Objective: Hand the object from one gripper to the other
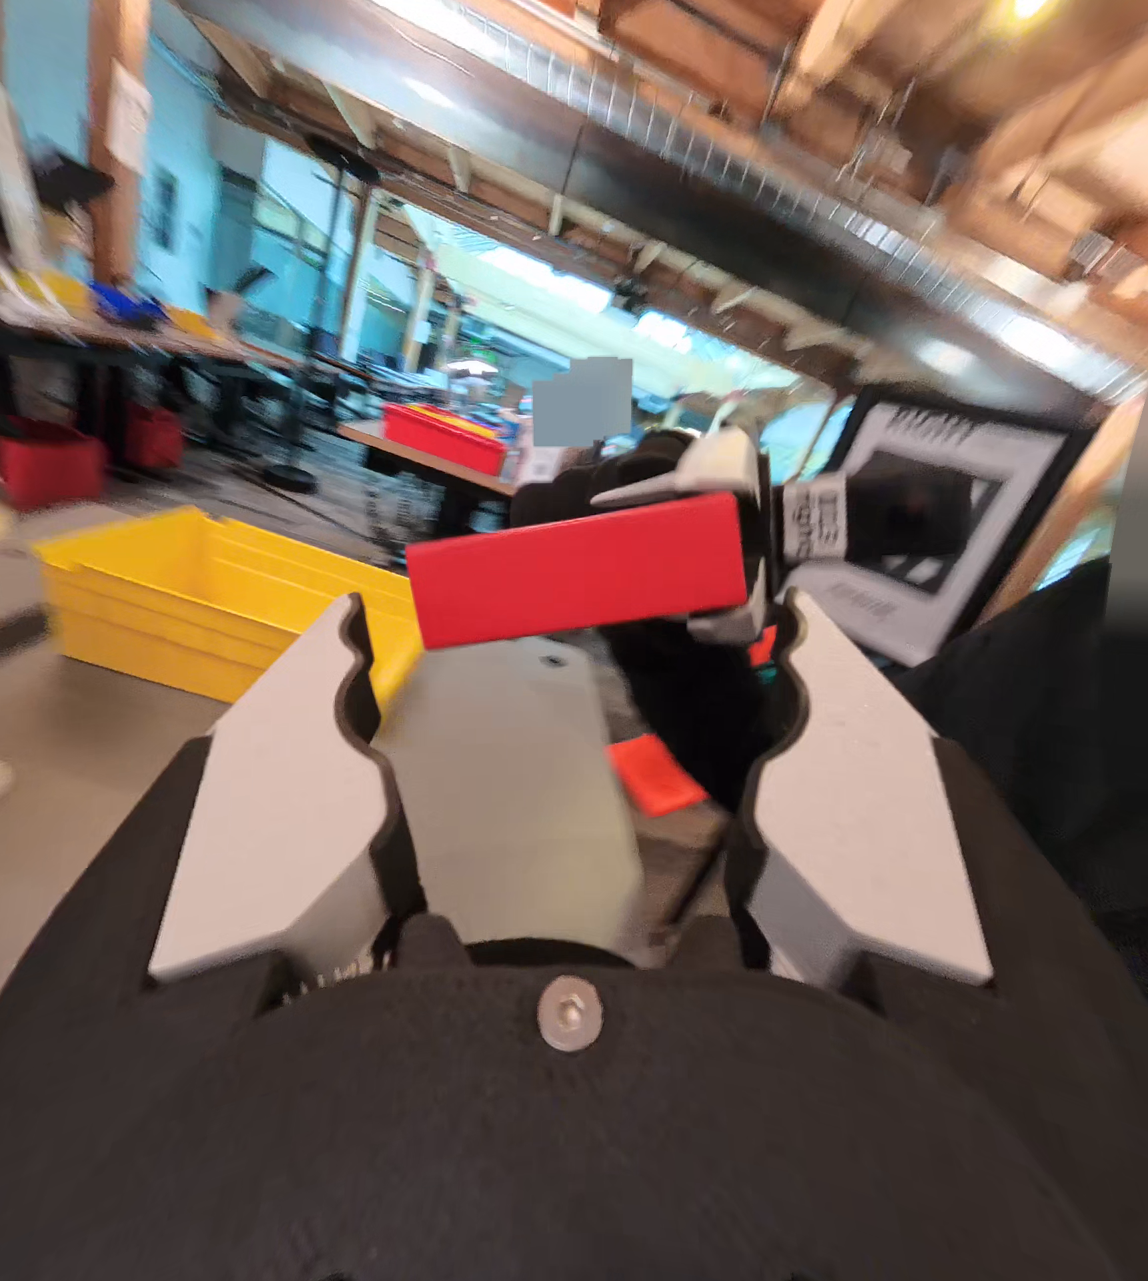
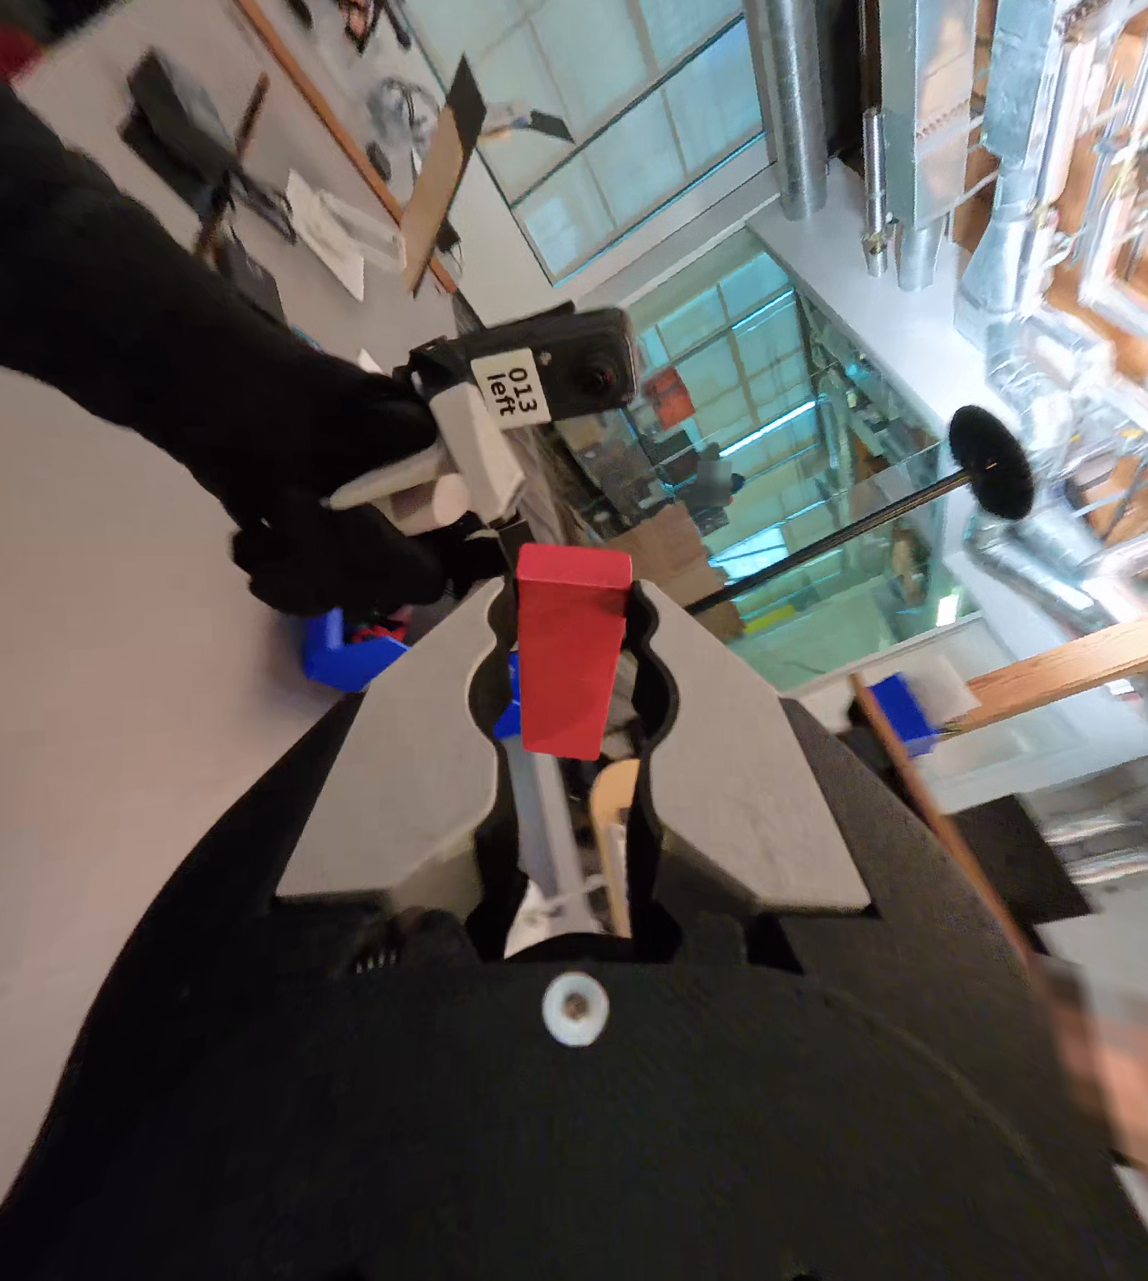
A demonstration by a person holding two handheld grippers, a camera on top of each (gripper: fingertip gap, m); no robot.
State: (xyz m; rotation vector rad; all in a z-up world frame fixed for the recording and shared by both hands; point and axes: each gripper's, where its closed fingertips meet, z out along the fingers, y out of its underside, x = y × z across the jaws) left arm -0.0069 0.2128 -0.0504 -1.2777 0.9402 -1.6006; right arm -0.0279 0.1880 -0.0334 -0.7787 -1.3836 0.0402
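A red rectangular block [image 1: 578,568] hangs in the air just past the tips of my left gripper [image 1: 574,610], which is open and empty. The block lies crosswise between and slightly beyond the left fingertips; I cannot tell whether they touch it. My right gripper [image 1: 747,547] pinches the block's right end. In the right wrist view my right gripper [image 2: 571,603] is shut on the red block [image 2: 571,665], which stands upright between the fingers. Beyond it, a black-gloved hand [image 2: 321,485] holds the left gripper's body and camera [image 2: 557,374]; its fingers are hidden.
A yellow bin [image 1: 210,603] stands on the grey table [image 1: 72,762] to the left below the block. A blue bin [image 2: 349,658] sits on the table under the gloved hand. A framed picture [image 1: 903,527] leans at the right. Red bins [image 1: 446,430] stand farther back.
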